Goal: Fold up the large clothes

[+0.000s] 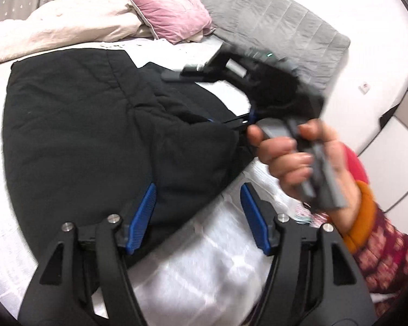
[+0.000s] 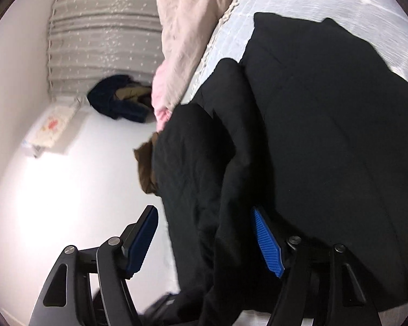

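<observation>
Lying spread over the white bed cover point(image 1: 204, 258), the black coat point(image 1: 81, 125) is taking up most of the bed's middle, with one bulky fold reaching toward the bed's near edge. The left gripper point(image 1: 198, 214) is hovering low over that edge with its blue pads point(image 1: 142, 217) standing well apart; the left pad is sitting against the coat's hem, the other is over bare cover, and nothing is being pinched between them. A hand point(image 1: 299, 160) in an orange cuff and patterned red sleeve point(image 1: 380, 250) is gripping the grey handle of the right gripper point(image 1: 204, 77), which is blurred and reaching across the coat's far side.

In the right wrist view, the right gripper point(image 2: 209, 241) is also standing with its fingers wide apart. A hanging fold of the coat point(image 2: 326, 135) is lying between them, close against the right pad point(image 2: 268, 241), while the left pad point(image 2: 141, 241) is clear of the cloth, over the white floor point(image 2: 54, 203).

At the bed's head end a cream duvet point(image 1: 76, 21) is bunching up, a pink cushion point(image 1: 174, 13) is resting on it, and a grey quilted pillow point(image 1: 272, 24) is lying just beside the cushion. A dark heap of clothes point(image 2: 119, 97) is sitting on the floor by the curtain point(image 2: 103, 27).
</observation>
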`<state>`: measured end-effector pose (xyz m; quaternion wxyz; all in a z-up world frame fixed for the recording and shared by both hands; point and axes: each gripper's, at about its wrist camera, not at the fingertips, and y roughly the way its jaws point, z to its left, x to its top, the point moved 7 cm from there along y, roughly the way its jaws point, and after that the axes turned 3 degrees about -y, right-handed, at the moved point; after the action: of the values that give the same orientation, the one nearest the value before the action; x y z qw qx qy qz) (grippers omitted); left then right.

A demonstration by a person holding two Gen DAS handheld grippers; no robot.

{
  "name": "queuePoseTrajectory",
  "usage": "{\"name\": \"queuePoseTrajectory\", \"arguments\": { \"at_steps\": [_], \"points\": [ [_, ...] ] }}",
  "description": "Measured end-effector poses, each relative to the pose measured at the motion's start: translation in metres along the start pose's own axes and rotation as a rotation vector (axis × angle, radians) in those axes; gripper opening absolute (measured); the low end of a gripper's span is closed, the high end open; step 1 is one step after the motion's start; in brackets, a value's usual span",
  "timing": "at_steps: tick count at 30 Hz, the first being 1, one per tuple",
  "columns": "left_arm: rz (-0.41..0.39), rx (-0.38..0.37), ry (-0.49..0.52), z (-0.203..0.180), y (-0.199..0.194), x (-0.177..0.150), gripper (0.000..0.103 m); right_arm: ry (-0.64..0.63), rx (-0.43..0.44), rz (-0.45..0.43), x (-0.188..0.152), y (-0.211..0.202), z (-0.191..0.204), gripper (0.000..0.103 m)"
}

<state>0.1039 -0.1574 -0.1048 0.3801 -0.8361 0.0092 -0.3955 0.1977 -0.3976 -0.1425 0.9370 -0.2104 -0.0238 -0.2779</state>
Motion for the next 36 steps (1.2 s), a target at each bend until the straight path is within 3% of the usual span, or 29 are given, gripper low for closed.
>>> {"name": "queuePoseTrajectory", "arguments": {
  "at_steps": [3, 4, 6, 7, 9, 14, 18, 24, 30, 34, 36],
  "points": [
    [-0.053, 0.018, -0.070, 0.026, -0.028, 0.004, 0.069, -0.057, -0.080, 0.095, -0.012, 0.021, 0.001, 0.071],
    [-0.089, 0.048, -0.111, 0.044, -0.040, 0.006, 0.074, -0.077, -0.101, 0.115, -0.015, 0.026, 0.001, 0.063],
    [-0.129, 0.132, -0.190, 0.075, -0.051, 0.009, 0.075, -0.143, -0.162, 0.126, -0.018, 0.037, 0.006, 0.037],
    [-0.139, 0.166, -0.238, 0.090, -0.054, 0.010, 0.075, -0.161, -0.176, 0.114, -0.016, 0.038, 0.011, 0.033],
    [-0.161, 0.204, -0.359, 0.123, -0.060, 0.006, 0.075, -0.177, -0.126, 0.081, -0.008, 0.036, 0.033, 0.029],
    [-0.181, 0.206, -0.494, 0.142, -0.056, 0.001, 0.075, -0.275, -0.046, 0.006, 0.013, 0.004, 0.083, 0.026],
    [-0.183, 0.150, -0.475, 0.126, -0.041, 0.008, 0.075, -0.303, 0.011, -0.088, 0.032, -0.040, 0.090, 0.025],
    [-0.154, 0.099, -0.441, 0.102, -0.013, 0.028, 0.075, -0.188, 0.029, -0.165, 0.057, -0.101, 0.024, 0.026],
    [-0.165, 0.099, -0.404, 0.086, 0.013, 0.048, 0.075, -0.094, -0.209, -0.064, 0.053, -0.083, -0.060, 0.035],
    [-0.211, 0.127, -0.349, 0.076, 0.009, 0.050, 0.072, -0.080, -0.197, -0.083, 0.050, -0.103, -0.059, 0.045],
    [-0.237, 0.139, -0.328, 0.079, 0.003, 0.052, 0.063, -0.134, -0.277, -0.141, 0.052, -0.120, -0.046, 0.046]
  ]
}}
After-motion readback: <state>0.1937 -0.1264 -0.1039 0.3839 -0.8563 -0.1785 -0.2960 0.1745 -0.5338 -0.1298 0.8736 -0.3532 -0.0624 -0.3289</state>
